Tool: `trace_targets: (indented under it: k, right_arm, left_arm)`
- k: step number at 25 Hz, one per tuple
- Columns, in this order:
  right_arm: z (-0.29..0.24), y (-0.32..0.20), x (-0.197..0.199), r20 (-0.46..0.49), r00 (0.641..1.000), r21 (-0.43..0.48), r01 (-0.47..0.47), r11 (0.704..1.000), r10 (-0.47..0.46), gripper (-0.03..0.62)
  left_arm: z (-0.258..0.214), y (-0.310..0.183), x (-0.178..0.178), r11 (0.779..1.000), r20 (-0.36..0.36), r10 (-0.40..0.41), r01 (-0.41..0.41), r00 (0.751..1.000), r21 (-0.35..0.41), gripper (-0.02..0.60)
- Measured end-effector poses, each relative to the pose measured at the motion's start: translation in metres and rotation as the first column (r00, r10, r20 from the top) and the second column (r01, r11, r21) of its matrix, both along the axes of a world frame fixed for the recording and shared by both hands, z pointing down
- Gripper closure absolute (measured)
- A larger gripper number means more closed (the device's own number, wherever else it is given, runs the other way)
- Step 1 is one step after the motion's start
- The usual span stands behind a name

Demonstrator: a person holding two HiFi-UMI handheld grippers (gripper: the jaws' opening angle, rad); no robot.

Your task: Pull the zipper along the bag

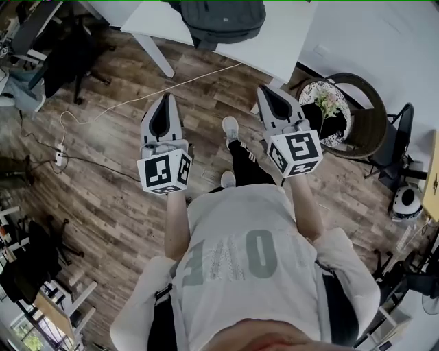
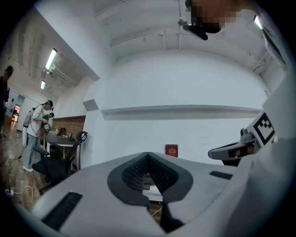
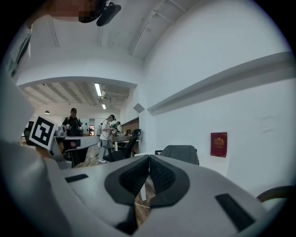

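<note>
While the person stands on a wooden floor (image 1: 103, 199), the head view shows two grippers held out in front. The left gripper (image 1: 167, 96) and the right gripper (image 1: 263, 88) both have their jaws pressed together with nothing in them. One dark grey bag (image 1: 223, 20) lies on one white table (image 1: 288, 41) at the top of the view, well apart from both grippers. Between them and the bag there is only floor and the near edge of the table. One thin cable (image 1: 137, 97) runs over the floor to a power strip (image 1: 59, 158). One wicker chair (image 1: 367, 113) with flowers (image 1: 328, 103) stands at the right. The person's two shoes (image 1: 231, 130) are between the grippers.

From the left gripper view, the jaws meet at their tips and are empty. One red booklet (image 2: 171, 150) hangs on the white wall behind them. A black office chair (image 2: 58, 164) and two people (image 2: 34, 134) are at the left.

From the right gripper view, the jaws also touch each other and hold nothing. The bag is just beyond the tips, a little to the right.
</note>
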State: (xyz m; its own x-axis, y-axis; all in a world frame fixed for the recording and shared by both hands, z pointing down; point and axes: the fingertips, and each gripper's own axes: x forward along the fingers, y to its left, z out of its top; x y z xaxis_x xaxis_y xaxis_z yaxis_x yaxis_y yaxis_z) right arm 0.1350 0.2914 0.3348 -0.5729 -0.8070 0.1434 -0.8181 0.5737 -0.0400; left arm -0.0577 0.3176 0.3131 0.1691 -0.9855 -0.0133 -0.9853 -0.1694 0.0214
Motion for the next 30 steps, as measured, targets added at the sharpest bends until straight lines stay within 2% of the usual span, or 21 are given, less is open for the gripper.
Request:
trace_targets:
  k: [7,14,22,30]
  right_arm:
    - [-0.009,-0.113,-0.031,-0.025,0.999,0.039,0.044,0.998,-0.043,0.568]
    - [-0.011,-0.245,-0.053,-0.043,0.996,0.028,0.074,0.997,-0.072,0.568]
    - [-0.004,-0.323,-0.080,-0.040,0.992,-0.009,0.123,0.992,-0.123,0.568]
    - [-0.005,-0.375,-0.098,-0.054,0.996,0.005,0.072,0.997,-0.072,0.568]
  left_arm:
    - [-0.009,-0.104,-0.014,0.999,0.018,-0.014,0.013,1.000,0.032,0.556]
    - [-0.025,-0.230,-0.027,0.997,0.049,-0.024,0.020,0.999,0.069,0.557]
    - [-0.024,-0.313,-0.041,0.998,0.031,-0.031,0.029,0.999,0.047,0.556]
    - [-0.016,-0.366,-0.052,0.998,0.039,0.022,-0.024,0.999,0.066,0.555]
